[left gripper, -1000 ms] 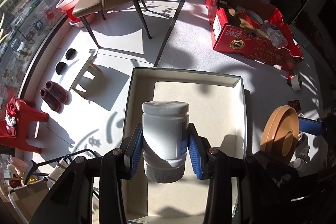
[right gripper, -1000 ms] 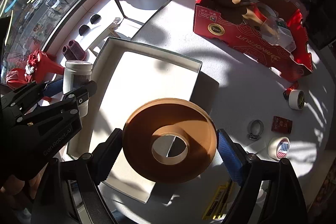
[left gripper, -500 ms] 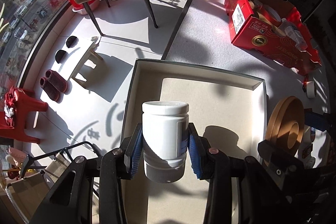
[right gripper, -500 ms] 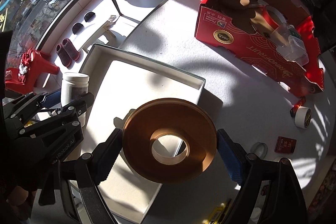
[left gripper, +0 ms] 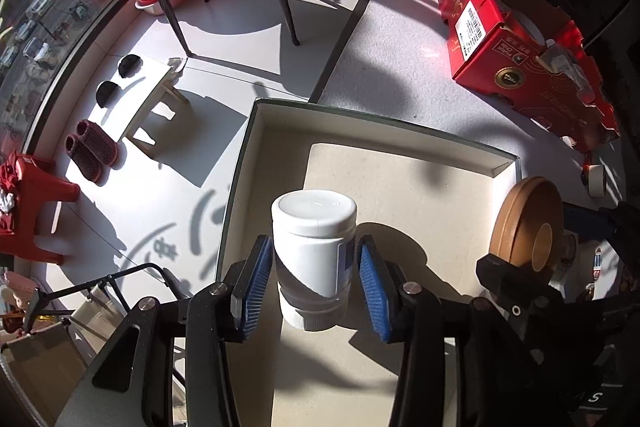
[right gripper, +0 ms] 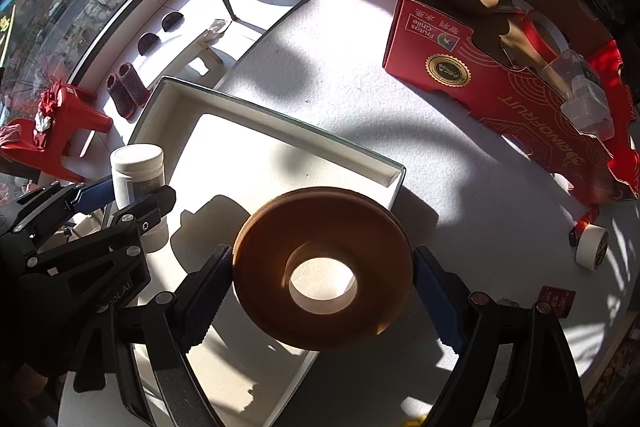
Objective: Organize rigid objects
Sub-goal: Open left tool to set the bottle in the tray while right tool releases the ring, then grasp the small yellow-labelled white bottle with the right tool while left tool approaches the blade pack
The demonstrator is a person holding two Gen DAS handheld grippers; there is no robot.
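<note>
Lower now than a second ago, the white jar (left gripper: pixel 314 259) stands upright inside the shallow white box (left gripper: pixel 404 135), its base apparently on the box floor near the left wall, though the contact itself is hard to see. Blue pads of the left gripper (left gripper: pixel 314 277) sit on either side of the jar's body below the lid; the left pad looks to touch it while a thin gap shows at the right pad, so I cannot tell whether the jaws are pinching it or have just let go. From the right wrist view the same jar (right gripper: pixel 138 179) is seen between the left gripper's (right gripper: pixel 120 193) dark arms at the box's near-left side. Over on the other side, the right gripper (right gripper: pixel 322 277) has its jaws spread wide and pressed against the outer rim of a big brown tape roll (right gripper: pixel 322 273), held flat with its hole facing up, hanging over the right edge of the box (right gripper: pixel 272 125), partly above the grey table (right gripper: pixel 340 59). A red cardboard carton (right gripper: pixel 500 75) sits well apart at the far right of the table, and a small white tape roll (right gripper: pixel 592 247) lies near its corner.
</note>
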